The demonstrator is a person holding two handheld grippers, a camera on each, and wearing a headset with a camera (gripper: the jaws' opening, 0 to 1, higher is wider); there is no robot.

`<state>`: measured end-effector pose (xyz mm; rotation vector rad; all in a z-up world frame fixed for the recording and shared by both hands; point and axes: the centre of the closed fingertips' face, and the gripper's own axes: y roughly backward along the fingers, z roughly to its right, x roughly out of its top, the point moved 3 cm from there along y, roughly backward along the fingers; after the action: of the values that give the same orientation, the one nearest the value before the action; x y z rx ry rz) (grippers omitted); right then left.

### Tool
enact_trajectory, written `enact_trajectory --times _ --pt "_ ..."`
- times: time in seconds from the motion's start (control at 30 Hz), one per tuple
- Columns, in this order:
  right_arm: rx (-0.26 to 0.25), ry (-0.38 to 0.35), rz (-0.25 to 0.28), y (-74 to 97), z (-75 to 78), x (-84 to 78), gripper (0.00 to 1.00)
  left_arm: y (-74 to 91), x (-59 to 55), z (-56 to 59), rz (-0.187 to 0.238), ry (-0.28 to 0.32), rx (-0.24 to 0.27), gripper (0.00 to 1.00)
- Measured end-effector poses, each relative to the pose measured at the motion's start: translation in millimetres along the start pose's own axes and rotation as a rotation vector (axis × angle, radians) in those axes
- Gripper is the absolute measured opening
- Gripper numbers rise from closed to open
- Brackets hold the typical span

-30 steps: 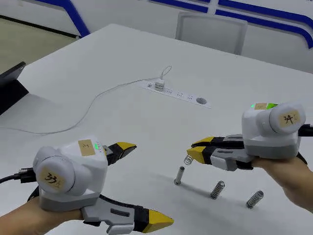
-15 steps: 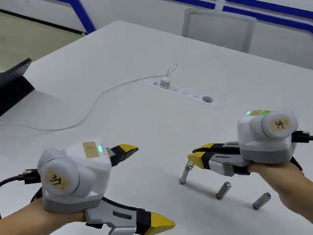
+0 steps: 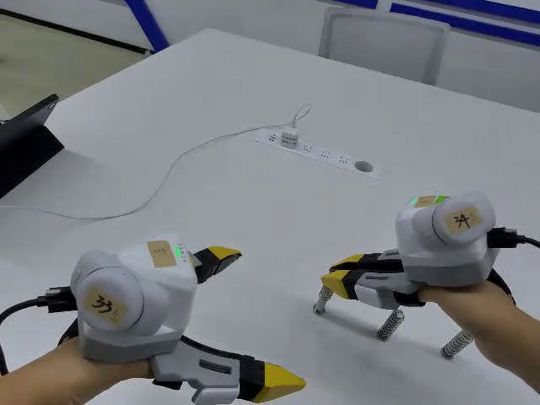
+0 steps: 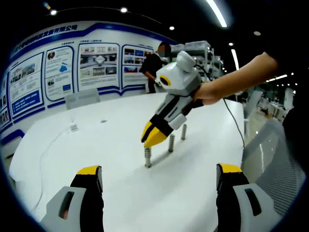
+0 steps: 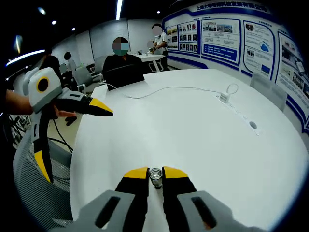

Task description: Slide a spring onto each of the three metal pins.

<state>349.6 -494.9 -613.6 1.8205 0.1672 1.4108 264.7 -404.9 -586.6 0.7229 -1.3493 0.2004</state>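
1. The right gripper [image 3: 333,283] pinches a spring [image 5: 155,177] atop the left pin [image 3: 321,302].
2. The left gripper [image 3: 260,321] is spread wide and holds nothing.
3. The spring looks light and squashy and may ping away, so I'd hold its middle coils gently.

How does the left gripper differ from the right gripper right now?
The left gripper has its jaws wide apart, holding nothing; the right gripper has its jaws closed on a spring. The left gripper hovers over bare table; the right gripper is beside two more upright springs. Both have black jaws with yellow tips.
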Motion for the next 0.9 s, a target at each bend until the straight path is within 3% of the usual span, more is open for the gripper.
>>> enact_trajectory --times 0.43,0.9 --pt "-0.014 0.039 -0.064 -16.4 -0.6 -17.7 0.11 -0.4 -3.3 -1.5 -0.008 0.012 0.002 1.0" --pt "-0.024 0.073 -0.076 -17.8 -1.6 -21.2 0.11 1.5 -5.3 0.4 -0.016 0.011 0.002 1.0"
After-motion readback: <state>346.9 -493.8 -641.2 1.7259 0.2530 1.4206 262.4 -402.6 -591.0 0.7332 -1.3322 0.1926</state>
